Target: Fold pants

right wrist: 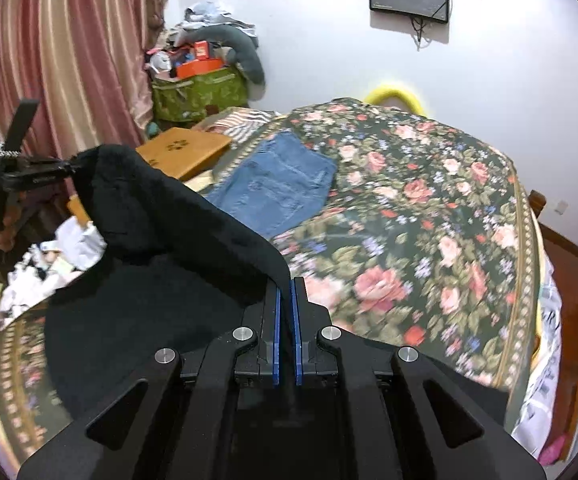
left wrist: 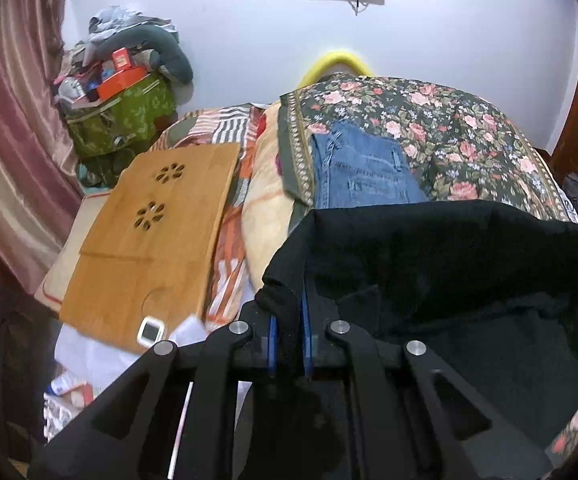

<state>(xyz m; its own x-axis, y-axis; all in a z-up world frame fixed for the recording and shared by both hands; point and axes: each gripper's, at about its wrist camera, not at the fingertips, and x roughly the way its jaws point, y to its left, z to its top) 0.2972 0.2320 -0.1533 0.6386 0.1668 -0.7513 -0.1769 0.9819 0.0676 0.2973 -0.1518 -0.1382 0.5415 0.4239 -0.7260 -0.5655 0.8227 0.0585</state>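
Observation:
Black pants (left wrist: pixel 449 256) hang lifted between both grippers above the floral bedspread. My left gripper (left wrist: pixel 288 300) is shut on one corner of the black pants, and it also shows at the left of the right wrist view (right wrist: pixel 73 168). My right gripper (right wrist: pixel 285 280) is shut on the other corner of the black pants (right wrist: pixel 177 220). The cloth sags between them and drapes down onto the bed. Folded blue jeans (left wrist: pixel 363 168) lie flat on the bed beyond, and show in the right wrist view (right wrist: pixel 281 184) too.
The floral bedspread (right wrist: pixel 429 220) covers the bed. A wooden lap tray (left wrist: pixel 153 240) lies to the left on striped bedding. A green bag (left wrist: pixel 121 120) piled with clutter stands by the curtain (right wrist: pixel 69 60). A yellow item (left wrist: pixel 339 60) sits at the bed's far edge.

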